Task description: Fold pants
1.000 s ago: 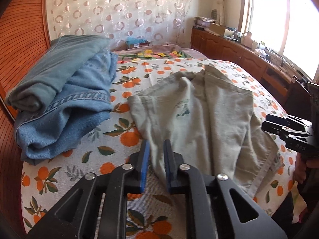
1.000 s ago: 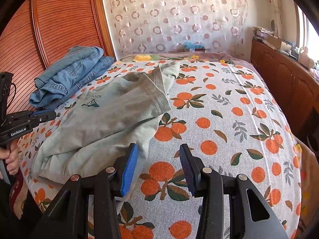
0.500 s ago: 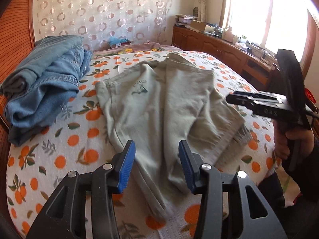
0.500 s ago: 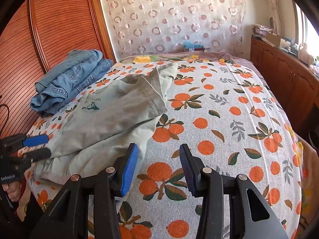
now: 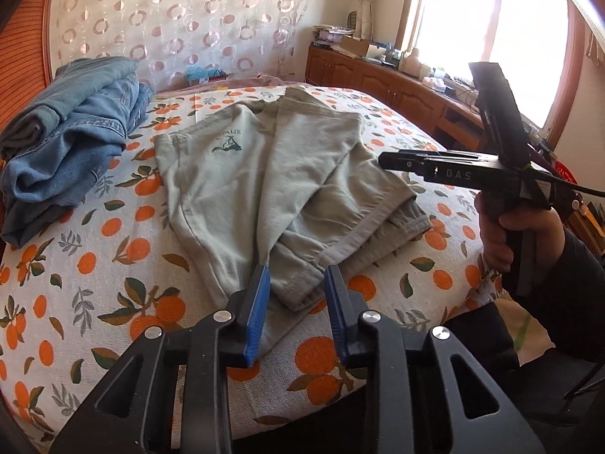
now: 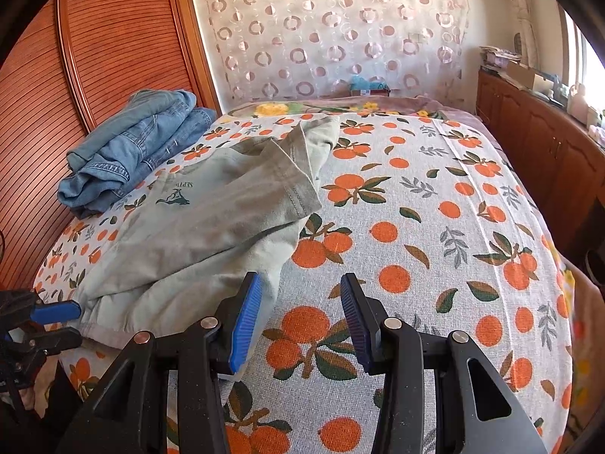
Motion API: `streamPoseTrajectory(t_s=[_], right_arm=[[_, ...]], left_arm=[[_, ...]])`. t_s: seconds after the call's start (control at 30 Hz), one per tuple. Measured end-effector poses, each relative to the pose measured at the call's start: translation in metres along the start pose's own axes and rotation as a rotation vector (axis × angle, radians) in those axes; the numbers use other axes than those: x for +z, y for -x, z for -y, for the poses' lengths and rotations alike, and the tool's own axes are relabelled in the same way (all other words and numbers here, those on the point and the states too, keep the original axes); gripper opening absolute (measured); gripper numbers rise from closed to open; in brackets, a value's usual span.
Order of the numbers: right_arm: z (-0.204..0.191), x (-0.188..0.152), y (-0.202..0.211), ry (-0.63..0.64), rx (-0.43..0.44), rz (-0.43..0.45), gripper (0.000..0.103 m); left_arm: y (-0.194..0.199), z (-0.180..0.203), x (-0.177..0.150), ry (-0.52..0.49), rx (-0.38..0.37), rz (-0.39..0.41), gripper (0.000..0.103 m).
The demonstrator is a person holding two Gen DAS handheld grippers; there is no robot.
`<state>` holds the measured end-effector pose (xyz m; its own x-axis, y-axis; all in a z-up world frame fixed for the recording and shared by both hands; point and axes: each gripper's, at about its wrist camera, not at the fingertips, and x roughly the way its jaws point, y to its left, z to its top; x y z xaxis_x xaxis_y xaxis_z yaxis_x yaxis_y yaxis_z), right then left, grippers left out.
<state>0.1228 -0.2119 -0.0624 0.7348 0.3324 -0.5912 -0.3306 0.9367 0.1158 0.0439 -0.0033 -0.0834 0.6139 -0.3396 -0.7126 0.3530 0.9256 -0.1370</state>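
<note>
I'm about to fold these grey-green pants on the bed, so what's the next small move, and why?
Probably ease the left gripper forward and close on the pants hem between its open jaws. That edge lies bunched on the bedspread, and the right gripper is also open, holding nothing.

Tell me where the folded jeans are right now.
In both wrist views the folded jeans sit at the bed's far left, against the wooden headboard, just beyond the grey-green pants.
</note>
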Motion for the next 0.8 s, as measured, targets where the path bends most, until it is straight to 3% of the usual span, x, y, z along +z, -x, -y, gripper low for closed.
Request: streamPoseTrajectory(t_s=[0.2,0.43,0.57,0.8], right_arm=[[0.001,-0.001,0.000,0.002,0.003,0.003,0.045],[0.001,0.003,0.002,0.012,0.004,-0.003,0.045],[0.006,0.019,0.004,0.008,0.004,0.017,0.045],[0.008,0.047,-0.015,0.008,0.031,0.006,0.045]], left_arm=[[-0.012,-0.004,-0.004,0.017,0.011,-0.045,0.032],[-0.013,-0.007,-0.006,0.014,0.008,-0.028,0.032],[-0.011,-0.009,-0.007,0.018,0.009,-0.018,0.024],[-0.010,-0.014,-0.008,0.039,-0.007,-0.008,0.022]])
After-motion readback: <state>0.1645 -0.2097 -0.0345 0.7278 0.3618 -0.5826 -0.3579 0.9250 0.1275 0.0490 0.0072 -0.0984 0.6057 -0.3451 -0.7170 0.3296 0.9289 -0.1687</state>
